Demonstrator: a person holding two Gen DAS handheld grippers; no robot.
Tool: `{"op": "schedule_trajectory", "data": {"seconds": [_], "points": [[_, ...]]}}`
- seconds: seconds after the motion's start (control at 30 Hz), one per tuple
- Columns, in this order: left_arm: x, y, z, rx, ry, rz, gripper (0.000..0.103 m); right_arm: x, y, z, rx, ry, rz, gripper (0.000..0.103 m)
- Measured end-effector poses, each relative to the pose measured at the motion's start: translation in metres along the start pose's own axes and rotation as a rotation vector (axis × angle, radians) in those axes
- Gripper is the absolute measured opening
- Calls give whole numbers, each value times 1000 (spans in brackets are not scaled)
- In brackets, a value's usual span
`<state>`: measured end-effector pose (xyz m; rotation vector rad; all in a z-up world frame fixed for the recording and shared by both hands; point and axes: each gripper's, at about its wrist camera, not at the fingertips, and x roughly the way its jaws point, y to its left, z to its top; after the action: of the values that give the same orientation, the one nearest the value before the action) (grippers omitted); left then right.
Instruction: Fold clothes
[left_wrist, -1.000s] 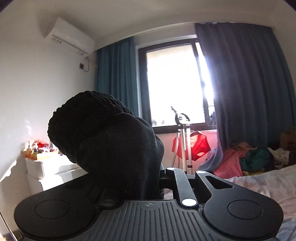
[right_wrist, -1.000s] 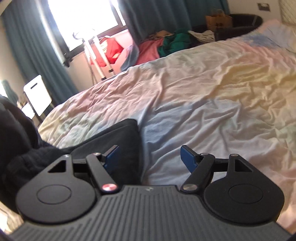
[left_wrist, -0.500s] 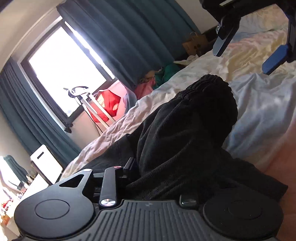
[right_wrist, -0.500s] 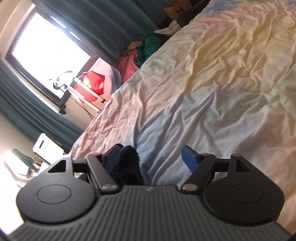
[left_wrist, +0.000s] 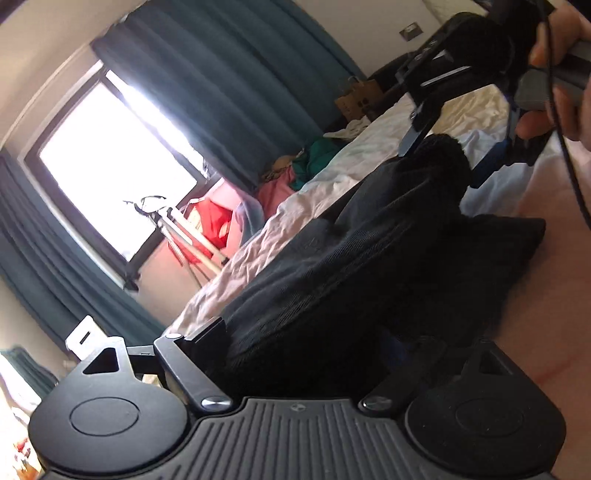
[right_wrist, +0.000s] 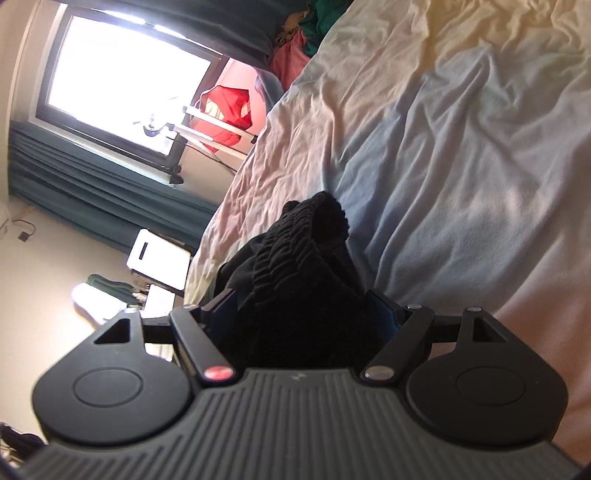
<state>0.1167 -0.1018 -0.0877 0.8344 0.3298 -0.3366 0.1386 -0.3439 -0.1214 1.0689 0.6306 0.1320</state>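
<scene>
A black knitted garment lies bunched on the bed sheet. My left gripper is shut on its near end, and the cloth fills the gap between the fingers. In the left wrist view my right gripper straddles the garment's ribbed far end, held by a hand. In the right wrist view the ribbed cloth sits between the right gripper's blue pads, which stand partly apart on either side of it.
The wrinkled pale sheet stretches away to the right. A heap of pink and green clothes lies at the bed's far end. A stand with a red bag is by the window. Dark curtains and a paper bag stand behind.
Both views have tilted. My right gripper has come down around the garment's ribbed end and its fingers have narrowed. My left gripper keeps its hold on the cloth.
</scene>
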Motion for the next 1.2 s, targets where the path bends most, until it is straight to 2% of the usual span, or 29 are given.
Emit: {"op": "schedule_trajectory", "data": {"seconds": [0.17, 0.33, 0.47, 0.53, 0.57, 0.7, 0.9, 1.0, 1.2], "points": [[-3, 11, -29, -49, 98, -126, 83, 4, 7, -10, -46, -20, -19, 80], [0, 28, -50, -136, 165, -224, 83, 13, 2, -22, -33, 35, -1, 87], [8, 59, -56, -323, 156, -303, 82, 26, 0, -33, -54, 83, -9, 92], [8, 71, -60, -384, 150, -329, 82, 32, 0, -35, -86, 94, -20, 94], [6, 74, -61, -399, 149, -337, 82, 34, -1, -35, -101, 102, -27, 101], [-2, 81, -64, -434, 148, -353, 85, 46, -1, -37, -163, 134, -53, 103], [-15, 94, -77, -510, 125, -364, 86, 35, 40, -41, -239, 111, 76, 103], [-22, 108, -88, -585, 91, -377, 88, 34, 59, -44, -290, 88, 122, 103], [-31, 164, -111, -878, 9, -450, 90, 59, 42, -47, -270, 165, -33, 103]]}}
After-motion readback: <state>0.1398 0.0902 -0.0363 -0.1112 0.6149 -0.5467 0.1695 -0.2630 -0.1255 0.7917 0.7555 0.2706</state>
